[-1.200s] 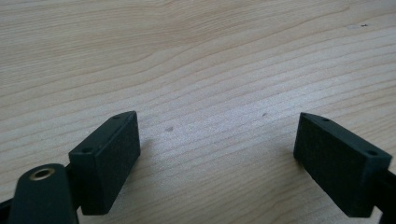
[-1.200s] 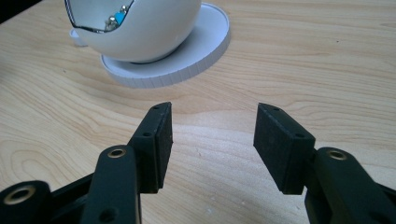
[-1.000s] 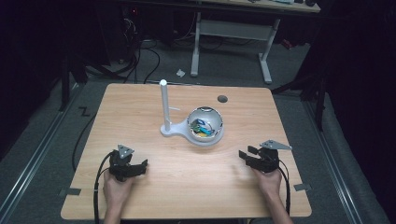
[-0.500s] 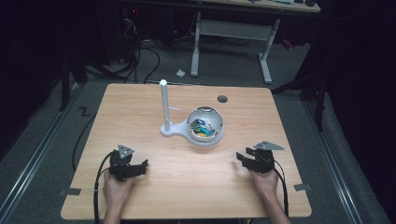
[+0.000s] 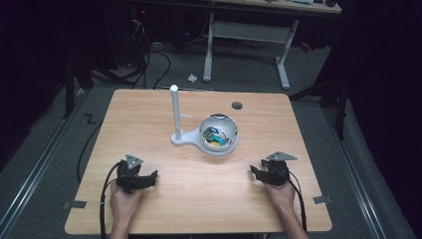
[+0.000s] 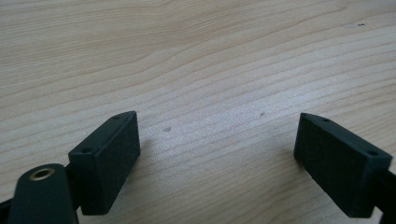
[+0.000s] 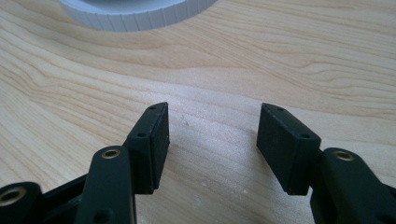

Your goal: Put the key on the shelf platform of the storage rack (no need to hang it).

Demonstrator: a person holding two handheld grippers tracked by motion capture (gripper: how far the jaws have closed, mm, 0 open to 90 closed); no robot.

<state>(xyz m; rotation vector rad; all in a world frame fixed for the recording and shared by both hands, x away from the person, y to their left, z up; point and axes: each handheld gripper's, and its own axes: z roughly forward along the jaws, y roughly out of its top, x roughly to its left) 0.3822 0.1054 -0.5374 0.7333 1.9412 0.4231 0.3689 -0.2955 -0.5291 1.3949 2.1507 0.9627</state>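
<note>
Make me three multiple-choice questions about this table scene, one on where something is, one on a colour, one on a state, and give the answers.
1. Where does the white bowl stand relative to the white post?
A. to its right, on the same white base
B. to its left
C. at the table's near edge

2. What colour is the tabletop?
A. black
B. light wood
C. blue

3. How do the left tool and right tool stand?
A. both shut
B. both open and empty
C. one grips the post

Answers: 1 A, the high view shows the bowl right of the post; 2 B, wood grain is plain; 3 B, each gripper view shows bare table between the jaws.
</note>
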